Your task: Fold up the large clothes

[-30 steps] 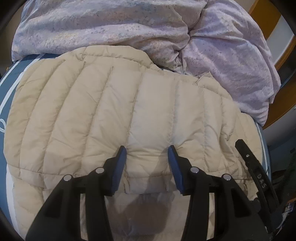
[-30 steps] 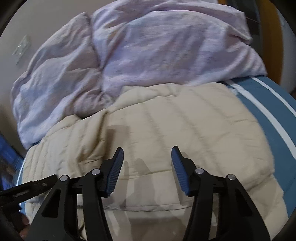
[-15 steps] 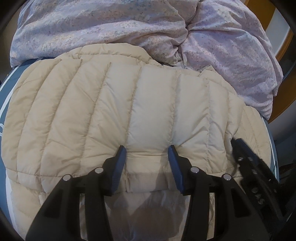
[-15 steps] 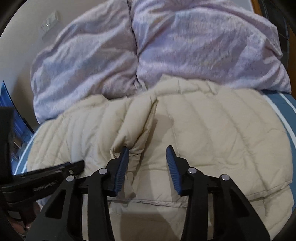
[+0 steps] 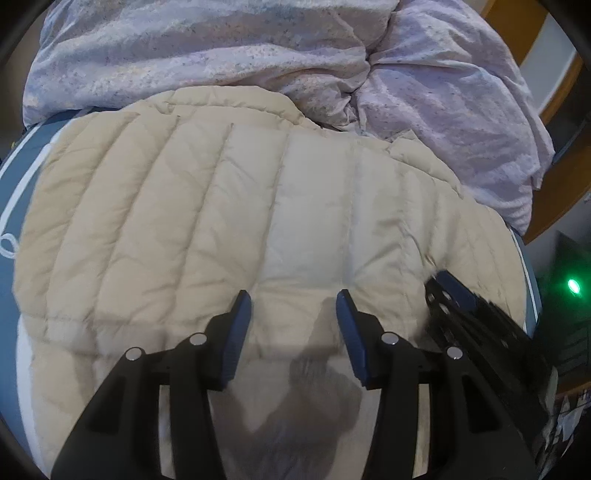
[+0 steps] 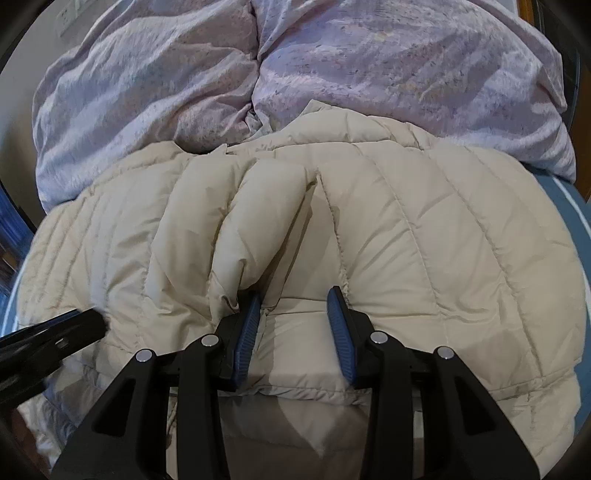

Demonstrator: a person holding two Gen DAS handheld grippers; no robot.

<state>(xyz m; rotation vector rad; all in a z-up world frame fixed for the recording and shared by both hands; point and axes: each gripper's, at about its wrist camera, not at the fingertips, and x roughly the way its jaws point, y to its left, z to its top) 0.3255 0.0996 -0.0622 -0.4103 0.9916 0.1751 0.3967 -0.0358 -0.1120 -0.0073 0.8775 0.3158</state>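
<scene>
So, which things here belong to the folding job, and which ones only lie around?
Belong to the job:
- beige puffer jacket, spread on the bed
- left gripper, open above its hem
- right gripper, open at a raised fold

Only lying around:
- lilac duvet, bunched behind the jacket
- blue bedsheet underneath

— What lies at the far end of the blue bed cover (image 5: 14,206)?

— A crumpled lilac duvet (image 5: 229,55), heaped in two mounds with a deep crease between them. It overlaps the cover's far edge.

— Anything on the cover itself?

— White stripes run along its edge, with a looped white line near the side.

— And past the duvet?

— Orange wooden furniture (image 5: 554,192) beside it, and a green light (image 5: 573,285) glowing lower down, off the cover's side. A wall plate (image 6: 74,14) sits above the duvet.
</scene>
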